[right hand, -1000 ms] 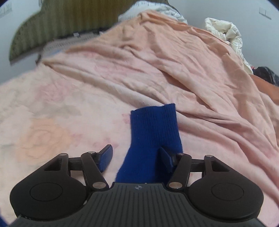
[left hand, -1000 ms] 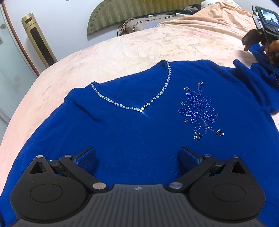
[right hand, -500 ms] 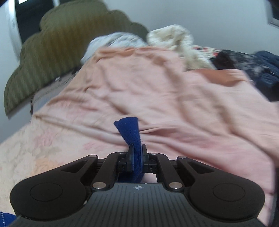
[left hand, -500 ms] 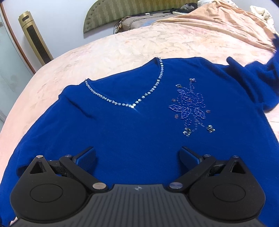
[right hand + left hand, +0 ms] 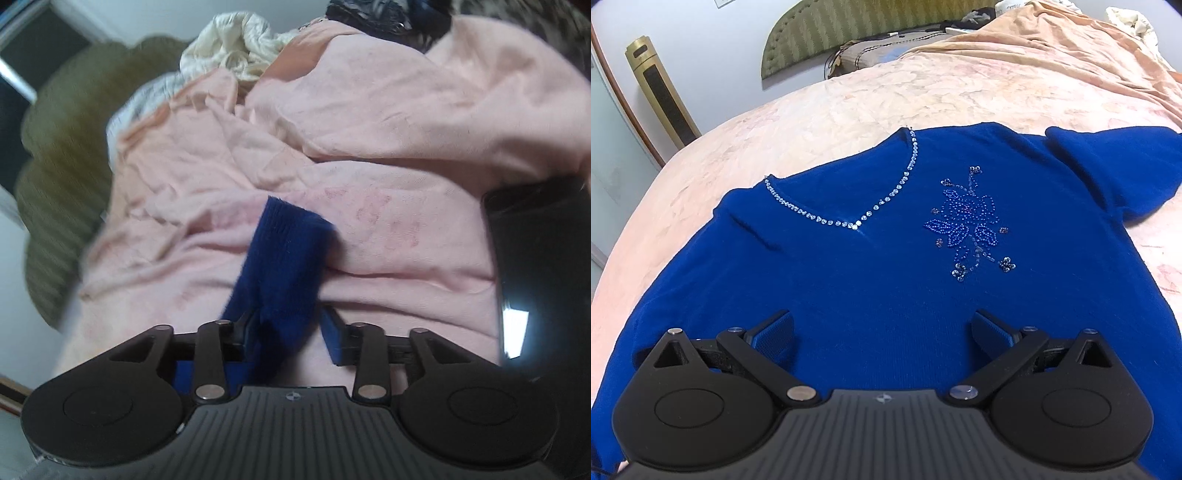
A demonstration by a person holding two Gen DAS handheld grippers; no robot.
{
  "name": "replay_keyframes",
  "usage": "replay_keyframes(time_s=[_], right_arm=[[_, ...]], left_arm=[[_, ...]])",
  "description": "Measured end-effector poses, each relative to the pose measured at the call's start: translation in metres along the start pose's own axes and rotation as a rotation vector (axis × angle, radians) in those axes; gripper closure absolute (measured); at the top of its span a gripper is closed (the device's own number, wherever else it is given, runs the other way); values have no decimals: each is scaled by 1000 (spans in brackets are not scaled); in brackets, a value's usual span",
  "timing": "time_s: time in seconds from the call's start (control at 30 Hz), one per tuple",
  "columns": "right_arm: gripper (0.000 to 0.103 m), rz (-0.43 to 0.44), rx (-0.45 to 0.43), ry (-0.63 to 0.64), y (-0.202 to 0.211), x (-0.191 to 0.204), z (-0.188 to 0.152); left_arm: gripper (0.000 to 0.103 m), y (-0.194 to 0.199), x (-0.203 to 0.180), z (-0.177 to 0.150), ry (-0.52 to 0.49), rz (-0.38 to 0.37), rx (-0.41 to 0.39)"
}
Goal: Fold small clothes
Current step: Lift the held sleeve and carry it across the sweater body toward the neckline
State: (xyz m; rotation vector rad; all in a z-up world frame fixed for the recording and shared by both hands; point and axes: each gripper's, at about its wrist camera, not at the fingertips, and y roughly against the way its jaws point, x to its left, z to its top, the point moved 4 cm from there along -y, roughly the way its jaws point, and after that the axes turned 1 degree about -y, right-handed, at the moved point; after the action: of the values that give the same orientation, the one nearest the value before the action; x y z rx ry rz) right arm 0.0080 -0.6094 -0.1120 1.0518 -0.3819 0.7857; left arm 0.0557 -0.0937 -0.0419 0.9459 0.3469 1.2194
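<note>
**Blue sweater spread on a bed, one sleeve cuff slipping from the right gripper**

The right gripper [image 5: 286, 332] has its jaws partly apart and opening. The ribbed blue sleeve cuff [image 5: 288, 254] of the sweater stands up between the two fingers. It leans against the left pad, while the right pad [image 5: 334, 338] stands clear of it with a gap showing. The cuff rises up and away from the fingers, over a rumpled peach blanket [image 5: 388, 147]. This view is tilted and blurred. Past the blanket lie a cream bundle of cloth [image 5: 236, 48] and an olive padded headboard [image 5: 59, 177]. A dark glossy object [image 5: 535, 266] fills the right edge of the view; what it is cannot be told.

The left gripper [image 5: 882, 332] hangs with its jaws wide apart and nothing between them, low over the sweater's lower front. The royal blue sweater [image 5: 849, 288] lies face up across the middle of the bed, its neckline toward the headboard end. A V of clear rhinestones [image 5: 857, 223] trims the neck, and a beaded flower [image 5: 967, 225] sits beside it. One short-looking sleeve [image 5: 1119, 166] reaches toward the bed's right edge. The pale pink floral bedspread [image 5: 849, 110] shows around the garment. A gold tower fan [image 5: 661, 96] stands beyond the bed's left edge, against the wall.
</note>
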Motion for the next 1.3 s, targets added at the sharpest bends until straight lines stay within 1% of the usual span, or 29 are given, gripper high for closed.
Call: replay_keyframes(time_s=[0.07,0.13,0.17,0.2,0.23,0.37,0.4,0.43,0.47,0.5,0.53,0.57,0.63,0.73,0.8,0.9,0.97,1.1,1.3], right_arm=[[58,67,-18,-83,-7,-5,3],[66,111,-15,-150,-13,-7,4],[82,107,-13,-155,-14,-6,3],[92,98,-19,-141,-12,-2,4],[92,92,-43,-116,-7,3,6],[93,83,-193,2,34,31,20],[93,63,-233,39,45,37,25],[93,22,-276,89,55,45,28],[93,-43,-311,154,63,53,28],[93,-107,-329,221,69,62,26],[93,-144,-336,278,74,70,21],[93,-151,-343,328,79,81,13],[93,-112,-349,422,96,100,-8],[93,-23,-323,567,108,141,-49],[93,58,-277,641,112,165,-81],[93,156,-199,718,115,188,-129],[93,202,-147,745,115,201,-160],[93,241,-64,776,108,214,-211],[93,248,73,753,94,222,-252]], left_arm=[[0,1,0,0,7,1,1],[0,4,1,-1,11,0,4],[0,5,2,-2,10,3,2],[0,6,3,-2,8,9,-2],[0,8,5,-2,8,16,-7],[0,10,13,-2,31,27,-10],[0,11,15,-2,39,25,-12],[0,11,16,-2,44,24,-13],[0,11,17,-2,49,23,-13],[0,10,18,-2,52,21,-10],[0,10,18,-3,55,18,-7],[0,8,18,-3,57,13,-3],[0,6,19,-4,59,14,4],[0,5,23,-6,67,20,8],[0,3,28,-8,84,24,15],[0,0,37,-12,119,29,35],[0,-2,42,-14,137,34,45],[0,-3,47,-18,152,44,55],[0,-1,51,-19,150,54,47]])
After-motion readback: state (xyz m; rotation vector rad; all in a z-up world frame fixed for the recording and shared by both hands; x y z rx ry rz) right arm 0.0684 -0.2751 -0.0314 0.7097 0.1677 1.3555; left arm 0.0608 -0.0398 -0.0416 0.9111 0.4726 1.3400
